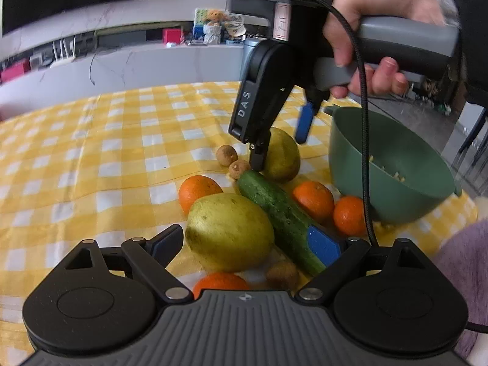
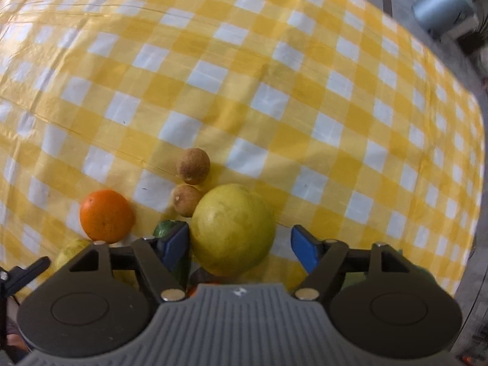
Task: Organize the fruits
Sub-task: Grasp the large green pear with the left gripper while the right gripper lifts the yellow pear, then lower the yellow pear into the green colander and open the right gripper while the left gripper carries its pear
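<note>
In the left wrist view a big yellow-green fruit (image 1: pixel 228 231) lies between the fingers of my open left gripper (image 1: pixel 247 242), with gaps on both sides. A cucumber (image 1: pixel 280 210) lies beside it, under the right blue pad (image 1: pixel 323 245). Several oranges (image 1: pixel 198 192) and small brown fruits (image 1: pixel 227 154) surround them. A hand holds my right gripper (image 1: pixel 280 143) pointing down over a second yellow fruit (image 1: pixel 283 158). In the right wrist view that yellow fruit (image 2: pixel 231 222) sits between the jaws of the right gripper (image 2: pixel 241 244); the right pad (image 2: pixel 305 250) stands clear of it.
A green bowl (image 1: pixel 390 164) with a few pale bits inside stands right of the fruit, near the table's edge. A yellow checked cloth (image 2: pixel 244 76) covers the table. An orange (image 2: pixel 106 215) and two small brown fruits (image 2: pixel 193 165) lie left of the right gripper. A purple fuzzy sleeve (image 1: pixel 463 262) is at lower right.
</note>
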Action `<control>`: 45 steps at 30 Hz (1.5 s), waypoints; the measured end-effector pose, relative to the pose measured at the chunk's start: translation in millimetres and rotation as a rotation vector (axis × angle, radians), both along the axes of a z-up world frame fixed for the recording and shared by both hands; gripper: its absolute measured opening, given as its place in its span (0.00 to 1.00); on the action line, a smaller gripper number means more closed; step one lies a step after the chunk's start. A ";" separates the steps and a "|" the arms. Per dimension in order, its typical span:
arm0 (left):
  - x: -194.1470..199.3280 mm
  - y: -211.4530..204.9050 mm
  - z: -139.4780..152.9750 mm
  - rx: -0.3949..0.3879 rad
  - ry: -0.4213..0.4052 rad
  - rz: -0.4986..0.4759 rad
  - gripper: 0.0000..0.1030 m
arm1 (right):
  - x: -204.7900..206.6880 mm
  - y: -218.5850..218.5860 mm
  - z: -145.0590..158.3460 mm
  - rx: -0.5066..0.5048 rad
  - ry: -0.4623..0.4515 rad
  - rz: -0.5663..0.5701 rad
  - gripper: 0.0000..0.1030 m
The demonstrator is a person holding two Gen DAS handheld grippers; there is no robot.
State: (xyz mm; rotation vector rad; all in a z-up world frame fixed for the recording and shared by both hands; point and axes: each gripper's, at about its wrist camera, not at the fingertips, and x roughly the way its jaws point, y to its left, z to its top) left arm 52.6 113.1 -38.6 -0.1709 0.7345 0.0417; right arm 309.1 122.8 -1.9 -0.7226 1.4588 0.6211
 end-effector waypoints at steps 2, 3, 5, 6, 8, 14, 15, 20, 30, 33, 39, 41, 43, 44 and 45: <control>8.6 10.1 -4.2 -0.059 0.030 0.020 1.00 | 10.2 -3.2 -5.2 -0.006 0.041 -0.054 0.70; 10.8 14.9 -6.7 -0.086 0.040 0.024 1.00 | 14.3 -5.2 -6.6 0.005 0.060 -0.071 0.66; 15.6 22.0 -12.8 -0.140 0.065 0.033 1.00 | 19.5 -10.9 -7.2 0.063 0.102 -0.094 0.59; 18.0 25.6 -15.9 -0.166 0.078 0.039 1.00 | 20.5 -14.2 -6.7 0.084 0.108 -0.109 0.59; 20.9 33.5 -23.1 -0.244 0.095 0.049 0.81 | 18.3 -18.3 -3.9 0.125 0.079 -0.091 0.59; 20.9 42.2 -27.5 -0.315 0.087 0.055 0.75 | 9.9 -26.9 -2.2 0.134 0.049 -0.059 0.58; 20.3 40.7 -27.3 -0.308 0.084 0.058 0.75 | 8.3 -28.0 -1.0 0.132 0.039 -0.058 0.58; 16.5 45.1 -26.9 -0.326 0.080 0.091 0.75 | 4.3 -41.6 16.1 0.233 0.039 -0.106 0.58; -3.2 51.5 -7.5 -0.359 -0.079 0.133 0.75 | -13.9 -83.2 59.5 0.512 0.005 -0.265 0.58; -6.0 47.3 2.1 -0.347 -0.094 0.117 0.75 | -26.9 -108.0 81.9 0.612 -0.038 -0.321 0.58; -12.9 26.0 25.5 -0.318 -0.107 0.158 0.75 | -47.4 -168.0 110.5 0.766 -0.053 -0.433 0.58; -13.7 16.3 34.7 -0.300 -0.114 0.137 0.75 | -52.9 -183.5 115.6 0.758 -0.078 -0.434 0.58; -10.9 8.5 44.1 -0.304 -0.124 0.115 0.75 | -55.8 -200.8 115.2 0.740 -0.087 -0.444 0.59; -9.9 5.6 47.8 -0.314 -0.131 0.105 0.75 | -56.9 -207.5 112.1 0.729 -0.090 -0.452 0.59; -9.8 3.4 50.4 -0.324 -0.136 0.094 0.75 | -57.4 -214.2 108.7 0.717 -0.093 -0.461 0.58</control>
